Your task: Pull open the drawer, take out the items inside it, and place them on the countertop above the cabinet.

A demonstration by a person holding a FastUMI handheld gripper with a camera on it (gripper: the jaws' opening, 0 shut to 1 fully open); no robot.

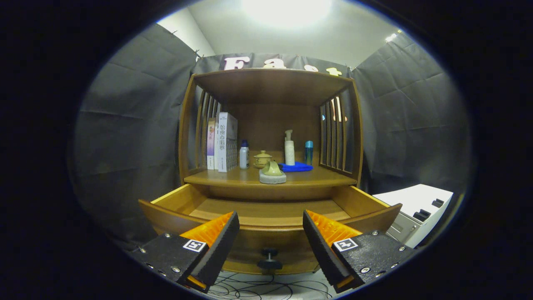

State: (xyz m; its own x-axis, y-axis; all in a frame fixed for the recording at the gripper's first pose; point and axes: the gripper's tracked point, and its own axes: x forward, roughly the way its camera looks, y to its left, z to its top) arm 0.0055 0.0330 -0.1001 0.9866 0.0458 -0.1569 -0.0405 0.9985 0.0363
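Note:
The wooden cabinet's drawer (270, 210) stands pulled open just ahead of my fingers, and the part of its floor that I see is bare. Its dark round knob (269, 259) sits low on the front panel, between my fingertips. My gripper (270, 243) is open with nothing between the fingers. On the countertop (316, 178) above the drawer rest a pale green item on a grey round base (272, 172) near the front edge and a folded blue cloth (296, 167) behind it.
Further back on the countertop stand upright books (222, 142), a white bottle (244, 154), a small lidded pot (262, 158), a pump bottle (289, 147) and a blue bottle (308, 152). A white unit (418, 210) stands right of the drawer. Cables (266, 287) lie on the floor below.

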